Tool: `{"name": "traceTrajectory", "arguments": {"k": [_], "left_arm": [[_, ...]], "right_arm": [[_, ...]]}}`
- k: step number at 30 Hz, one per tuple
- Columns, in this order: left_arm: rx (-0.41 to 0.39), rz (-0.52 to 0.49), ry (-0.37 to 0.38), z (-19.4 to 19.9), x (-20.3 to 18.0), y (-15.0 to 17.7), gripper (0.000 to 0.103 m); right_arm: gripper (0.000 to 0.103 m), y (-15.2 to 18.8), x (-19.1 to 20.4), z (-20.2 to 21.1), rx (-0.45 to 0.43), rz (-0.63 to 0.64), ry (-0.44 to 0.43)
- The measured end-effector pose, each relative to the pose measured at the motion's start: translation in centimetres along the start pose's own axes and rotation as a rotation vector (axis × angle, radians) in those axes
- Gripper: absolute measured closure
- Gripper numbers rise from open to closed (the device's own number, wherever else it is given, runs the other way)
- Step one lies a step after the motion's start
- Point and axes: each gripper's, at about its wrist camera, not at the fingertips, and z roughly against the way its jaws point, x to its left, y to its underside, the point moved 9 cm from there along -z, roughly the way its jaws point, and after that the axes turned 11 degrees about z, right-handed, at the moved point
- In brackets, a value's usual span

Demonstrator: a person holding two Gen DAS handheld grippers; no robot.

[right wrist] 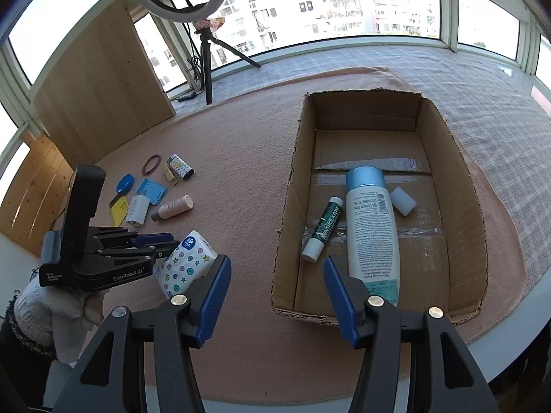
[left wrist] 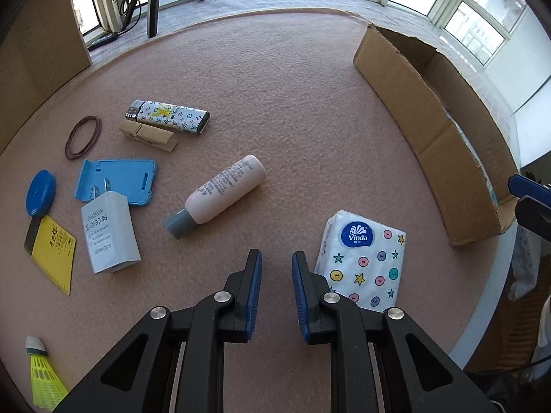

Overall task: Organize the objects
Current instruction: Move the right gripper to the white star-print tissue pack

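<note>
My left gripper (left wrist: 276, 258) is open and empty, low over the pink mat, just left of a Vinda tissue pack (left wrist: 366, 258). A pink bottle with a grey cap (left wrist: 220, 194) lies ahead of it. The left gripper also shows in the right wrist view (right wrist: 165, 241), beside the tissue pack (right wrist: 186, 265). My right gripper (right wrist: 277, 263) is open and empty, at the near left corner of the cardboard box (right wrist: 289, 206). The box holds a white bottle with a blue cap (right wrist: 372, 227), a green lip balm tube (right wrist: 323, 229) and a small white piece (right wrist: 403, 200).
On the mat at left lie a white charger (left wrist: 108, 234), blue phone stand (left wrist: 117, 180), blue round tape (left wrist: 40, 192), yellow card (left wrist: 53, 253), clothespin (left wrist: 148, 135), patterned lighter (left wrist: 168, 116), brown hair tie (left wrist: 83, 136) and yellow shuttlecock (left wrist: 43, 378). A tripod (right wrist: 206, 65) stands behind.
</note>
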Motion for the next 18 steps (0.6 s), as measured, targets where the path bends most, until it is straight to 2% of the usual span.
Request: {"name": "traceTrajectory", "arguments": {"k": [5,11,14,18], "left_arm": [[-0.034,0.061,0.063,1.9,1.1,1.4,0.081],[-0.026,0.118,0.134,2.5,1.1,3.1,0.055],[-0.03,0.161,0.184,3.2,0.6,3.9,0.053],[-0.023,0.129,0.209,3.4,-1.3,5.0,0.053]], "right_arm": [[0.051,-0.7,2.9,-1.4,0.022,0.067,-0.057],[0.051,-0.7,5.6,-4.2,0.082,0.103,-0.124],[0.051,-1.1,6.3,-5.5,0.108,0.109,-0.144],[0.051,-1.4,6.8,-7.0,0.156,0.078,-0.182]]}}
